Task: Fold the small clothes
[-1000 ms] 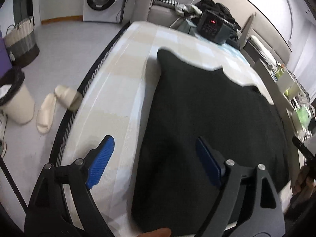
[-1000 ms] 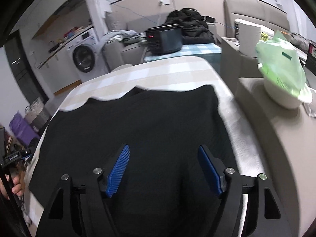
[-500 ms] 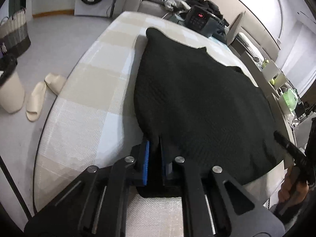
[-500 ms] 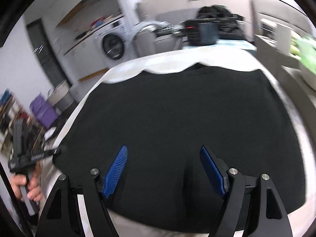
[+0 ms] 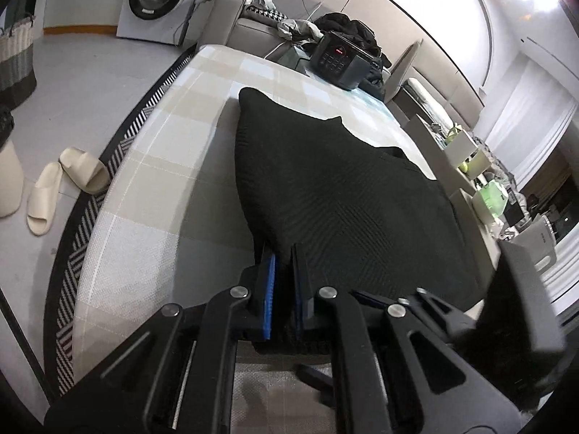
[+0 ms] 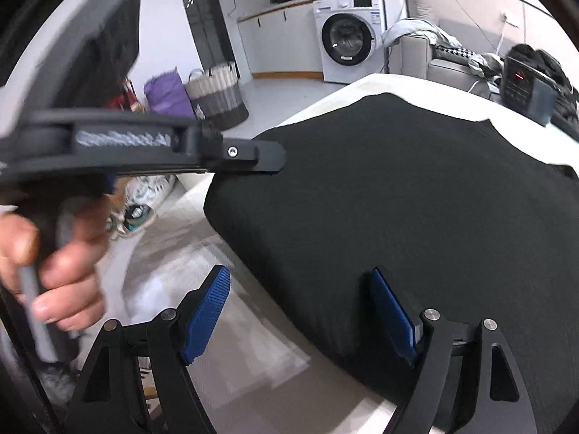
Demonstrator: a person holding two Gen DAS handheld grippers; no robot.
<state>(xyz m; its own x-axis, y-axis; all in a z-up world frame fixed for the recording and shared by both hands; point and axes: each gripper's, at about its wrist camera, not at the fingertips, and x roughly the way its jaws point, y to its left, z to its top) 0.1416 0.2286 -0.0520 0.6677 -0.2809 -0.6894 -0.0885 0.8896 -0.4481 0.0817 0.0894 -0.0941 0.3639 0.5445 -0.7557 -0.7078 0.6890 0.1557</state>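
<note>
Left gripper [image 5: 283,271], black frame with blue ribbed pads, pressed together on the near corner of the black knitted garment [image 5: 336,195], pinching a fold of its edge. Garment spread flat across a table under a beige-and-white checked cloth [image 5: 152,166], far hem toward a dark box-shaped appliance with a red display [image 5: 338,59]. Right gripper [image 6: 300,307] spread wide, jaws just been opening, nothing pressed between them; right pad [image 6: 392,313] over the garment's near edge, left pad over bare cloth. A hand [image 6: 54,253] wrapped around the left gripper's handle. Beyond: white washing machine [image 5: 159,0], grey sofa heaped with clothes [image 5: 253,11], pair of cream slippers [image 5: 61,188] on the floor, striped woven basket [image 6: 217,97].
</note>
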